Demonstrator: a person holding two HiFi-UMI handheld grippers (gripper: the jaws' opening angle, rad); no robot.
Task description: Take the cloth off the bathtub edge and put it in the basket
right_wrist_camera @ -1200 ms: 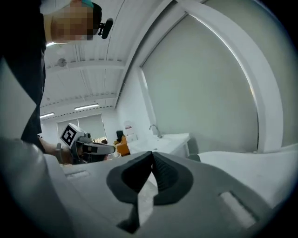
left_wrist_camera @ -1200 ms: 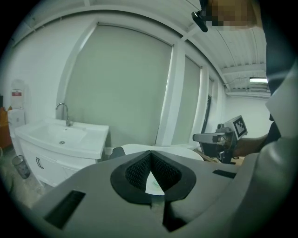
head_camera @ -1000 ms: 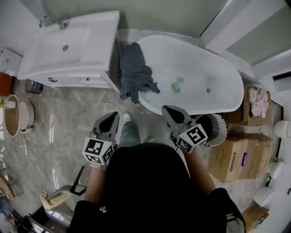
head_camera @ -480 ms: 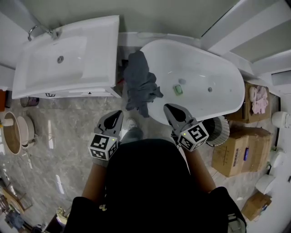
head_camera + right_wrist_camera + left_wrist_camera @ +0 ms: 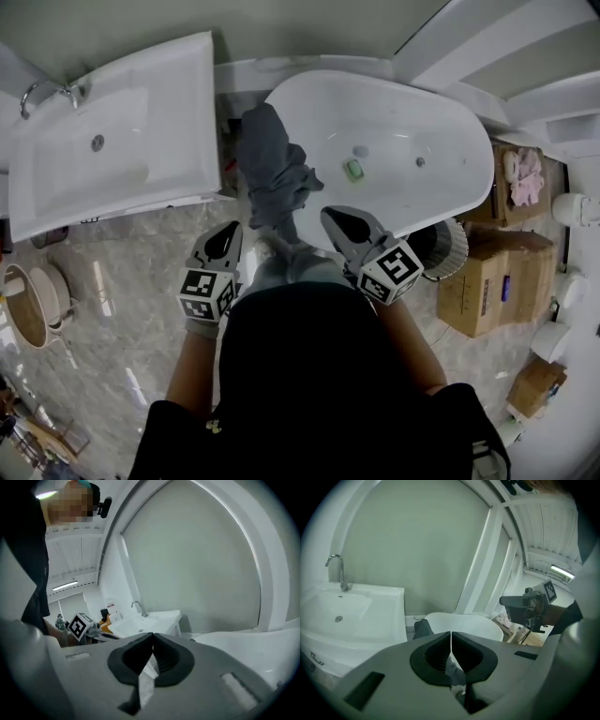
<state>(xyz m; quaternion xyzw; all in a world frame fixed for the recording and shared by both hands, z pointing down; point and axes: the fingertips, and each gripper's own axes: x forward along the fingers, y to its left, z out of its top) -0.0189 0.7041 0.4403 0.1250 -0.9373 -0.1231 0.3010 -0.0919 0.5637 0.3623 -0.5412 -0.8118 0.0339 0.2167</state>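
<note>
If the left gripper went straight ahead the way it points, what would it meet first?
Most likely the cloth hanging over the tub edge, with the tub rim right beside it; depth is unclear.

Matt grey cloth point(image 5: 267, 169) lies on the glossy white bathtub point(image 5: 422, 103) above a polished, veined stone floor point(image 5: 122, 300).

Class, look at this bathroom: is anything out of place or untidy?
Yes: a grey cloth hangs crumpled over the bathtub rim beside the sink, trailing down the tub's outside instead of lying folded.
</note>
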